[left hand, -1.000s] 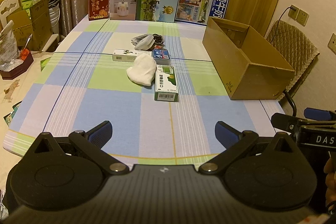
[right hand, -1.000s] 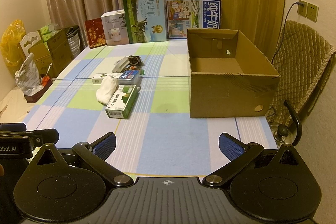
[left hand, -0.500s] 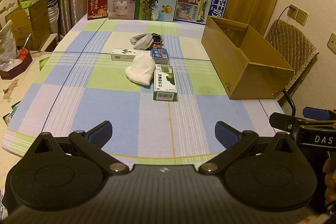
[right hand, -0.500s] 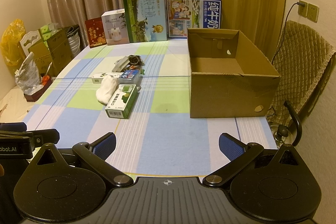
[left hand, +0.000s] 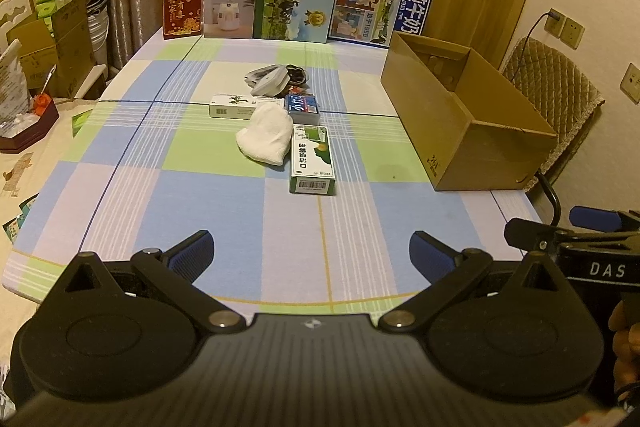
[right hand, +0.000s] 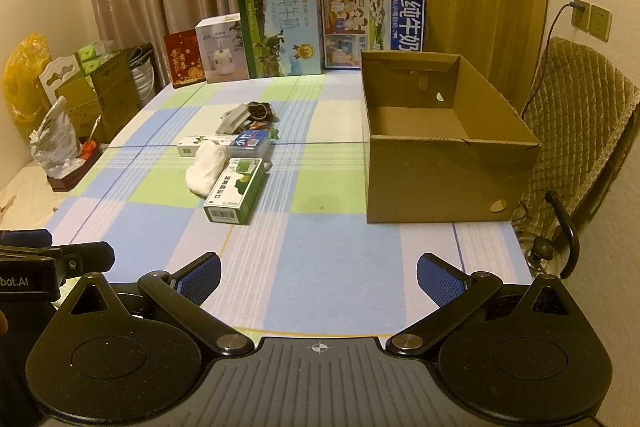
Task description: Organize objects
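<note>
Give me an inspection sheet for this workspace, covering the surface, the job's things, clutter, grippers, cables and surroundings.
Surface: table under a checked cloth, near part bare.
Job's things: green box, white cloth, blue pack, long white box and a dark bundle clustered mid-table; open carton at the right, nothing seen inside.
Clutter: four boxes standing along the far edge.
Grippers: left gripper and right gripper both open, holding nothing, over the near edge.
Cables: a plug and lead at the wall socket.
Surroundings: curtains, padded chair, cartons at the left.
</note>
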`<move>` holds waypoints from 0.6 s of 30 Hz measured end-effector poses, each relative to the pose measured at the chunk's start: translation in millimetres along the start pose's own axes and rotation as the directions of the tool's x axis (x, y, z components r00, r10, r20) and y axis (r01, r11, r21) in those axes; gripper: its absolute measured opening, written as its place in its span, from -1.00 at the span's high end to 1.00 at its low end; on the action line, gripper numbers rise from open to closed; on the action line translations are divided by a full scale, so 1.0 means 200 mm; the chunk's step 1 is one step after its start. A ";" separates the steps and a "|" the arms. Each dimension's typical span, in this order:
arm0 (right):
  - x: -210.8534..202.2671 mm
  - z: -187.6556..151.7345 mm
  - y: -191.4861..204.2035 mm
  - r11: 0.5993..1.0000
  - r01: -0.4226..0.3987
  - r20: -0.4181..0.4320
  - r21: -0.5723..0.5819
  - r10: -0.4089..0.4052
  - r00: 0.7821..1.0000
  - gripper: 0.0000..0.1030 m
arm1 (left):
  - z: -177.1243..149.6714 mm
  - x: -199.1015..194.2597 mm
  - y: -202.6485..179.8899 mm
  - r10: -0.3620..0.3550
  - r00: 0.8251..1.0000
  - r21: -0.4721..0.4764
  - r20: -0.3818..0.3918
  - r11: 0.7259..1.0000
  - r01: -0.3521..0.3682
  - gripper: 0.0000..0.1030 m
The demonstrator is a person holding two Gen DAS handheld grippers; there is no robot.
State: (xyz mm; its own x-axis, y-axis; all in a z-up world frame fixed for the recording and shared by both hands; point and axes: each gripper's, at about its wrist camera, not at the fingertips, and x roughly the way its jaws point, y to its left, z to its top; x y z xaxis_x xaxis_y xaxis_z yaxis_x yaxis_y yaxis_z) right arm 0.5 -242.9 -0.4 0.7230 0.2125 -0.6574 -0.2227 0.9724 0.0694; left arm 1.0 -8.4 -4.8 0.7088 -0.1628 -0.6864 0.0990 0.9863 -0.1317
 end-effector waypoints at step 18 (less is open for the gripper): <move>0.08 0.02 0.03 0.999 -0.027 0.008 -0.023 0.028 1.000 -0.97 | 0.04 0.07 0.08 -0.017 1.000 -0.031 -0.019 0.999 0.016 -0.98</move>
State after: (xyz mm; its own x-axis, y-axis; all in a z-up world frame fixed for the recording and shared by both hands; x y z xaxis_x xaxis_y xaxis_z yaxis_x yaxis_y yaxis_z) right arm 14.0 -233.1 -8.1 0.7217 0.2399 -0.6492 -0.2573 0.9638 0.0702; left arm 17.9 5.2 -11.9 0.6933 -0.1796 -0.6979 0.0889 0.9824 -0.1644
